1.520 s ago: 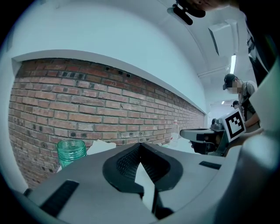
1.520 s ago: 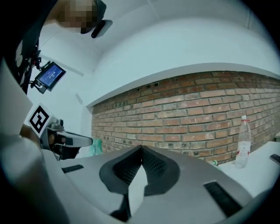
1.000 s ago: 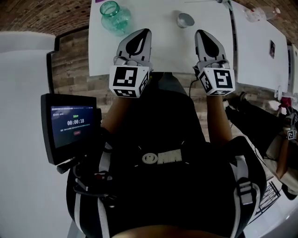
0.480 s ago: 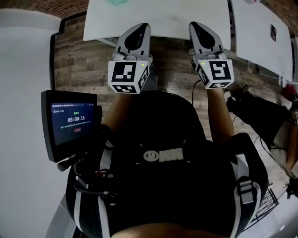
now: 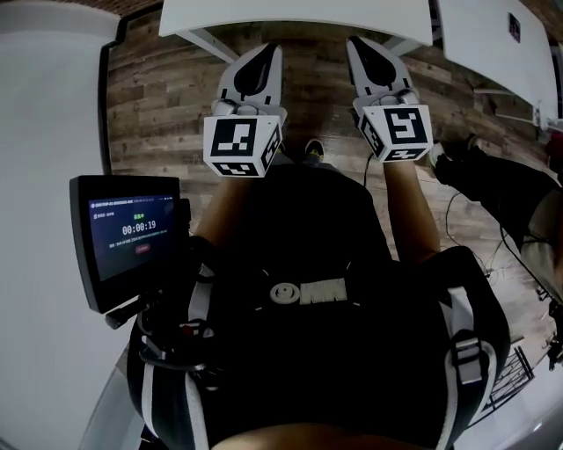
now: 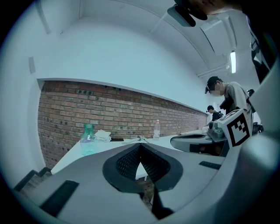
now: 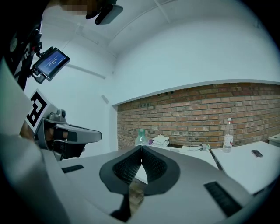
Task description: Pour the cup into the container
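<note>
Left gripper view: a translucent green narrow-necked jar (image 6: 87, 139) stands on the white surface (image 6: 105, 145), at ten o'clock from the left tongs (image 6: 140, 148), well apart. Those and the right tongs (image 7: 141, 151) are clenched, empty.

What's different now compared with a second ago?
In the head view the white table has slid up to the top edge, taking the green glass jar out of that view; the person seems to be backing away. The left gripper and right gripper stayed shut, empty, side by side.
</note>
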